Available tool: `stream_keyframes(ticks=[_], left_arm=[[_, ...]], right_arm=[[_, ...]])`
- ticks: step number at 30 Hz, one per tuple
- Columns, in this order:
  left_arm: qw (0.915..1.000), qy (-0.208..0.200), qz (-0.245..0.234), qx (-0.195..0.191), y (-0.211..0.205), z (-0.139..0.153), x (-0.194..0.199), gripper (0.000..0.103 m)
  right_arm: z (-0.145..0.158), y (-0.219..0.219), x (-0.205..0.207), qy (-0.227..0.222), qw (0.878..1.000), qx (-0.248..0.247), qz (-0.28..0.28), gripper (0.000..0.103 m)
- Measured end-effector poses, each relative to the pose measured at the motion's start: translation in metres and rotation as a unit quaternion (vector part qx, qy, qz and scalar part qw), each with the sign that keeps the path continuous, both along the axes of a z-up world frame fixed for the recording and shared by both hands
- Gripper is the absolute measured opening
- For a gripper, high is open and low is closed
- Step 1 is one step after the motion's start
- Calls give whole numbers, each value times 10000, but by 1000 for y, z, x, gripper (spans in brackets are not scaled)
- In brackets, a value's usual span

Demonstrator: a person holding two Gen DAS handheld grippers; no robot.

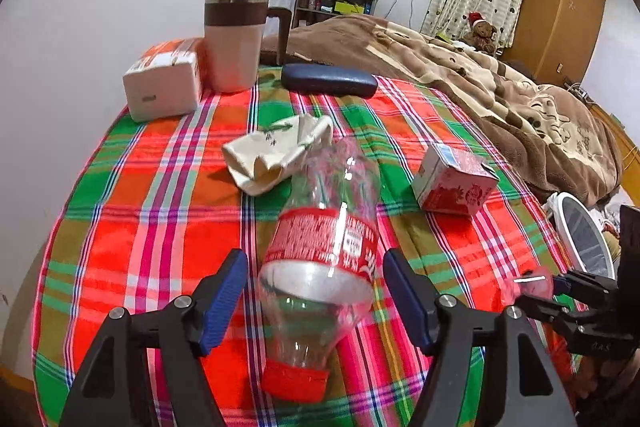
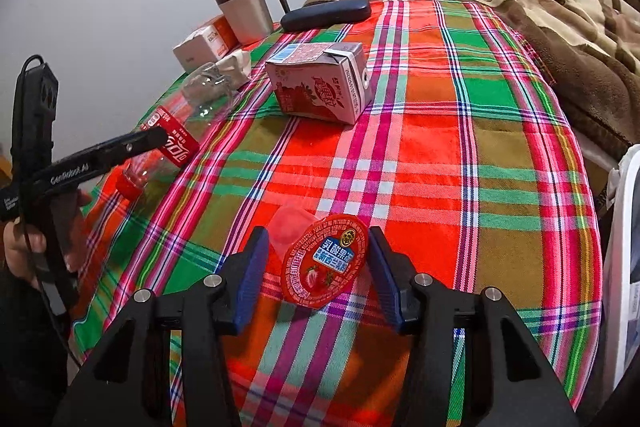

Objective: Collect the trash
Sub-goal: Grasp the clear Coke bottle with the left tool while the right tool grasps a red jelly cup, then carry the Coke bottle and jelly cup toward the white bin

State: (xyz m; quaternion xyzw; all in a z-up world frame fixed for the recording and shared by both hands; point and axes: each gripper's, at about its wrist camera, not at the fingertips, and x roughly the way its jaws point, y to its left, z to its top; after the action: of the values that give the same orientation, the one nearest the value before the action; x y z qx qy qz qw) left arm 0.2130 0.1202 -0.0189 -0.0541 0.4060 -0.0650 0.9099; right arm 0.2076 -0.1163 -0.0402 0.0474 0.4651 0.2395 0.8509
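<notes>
An empty clear plastic cola bottle (image 1: pixel 320 251) with a red label and red cap lies on the plaid cloth, cap toward me. My left gripper (image 1: pixel 316 287) is open with its fingers on either side of the bottle, not touching. A small red-lidded jelly cup (image 2: pixel 325 261) sits between the open fingers of my right gripper (image 2: pixel 318 271); whether the pads touch it is unclear. A pink drink carton (image 2: pixel 320 87) and a crumpled tissue (image 1: pixel 276 153) lie further back. The bottle also shows in the right wrist view (image 2: pixel 176 135).
A tall mug (image 1: pixel 236 43), a white box (image 1: pixel 164 87) and a dark glasses case (image 1: pixel 328 79) stand at the back of the plaid-covered table (image 2: pixel 500 187). A bed with a brown blanket (image 1: pixel 500 87) is to the right. A white bin (image 1: pixel 584 235) stands by the table's right edge.
</notes>
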Motion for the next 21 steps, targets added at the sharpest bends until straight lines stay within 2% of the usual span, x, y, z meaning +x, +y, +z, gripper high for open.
stream_keyframes(ticks=[10,14,21], left_arm=[[9991,320,-58,257,-10,-12,23,67],[9991,307,31,283,-16,-12,15,66],[9997,183,143,65,-29,-5,-10,66]], right_arm=[[0,-6,0,-34,9999,84,-83,51],[3,-11,-3,-91,9998,132,-149,51],[11,-22,-12,-174,9993,220,-259,51]])
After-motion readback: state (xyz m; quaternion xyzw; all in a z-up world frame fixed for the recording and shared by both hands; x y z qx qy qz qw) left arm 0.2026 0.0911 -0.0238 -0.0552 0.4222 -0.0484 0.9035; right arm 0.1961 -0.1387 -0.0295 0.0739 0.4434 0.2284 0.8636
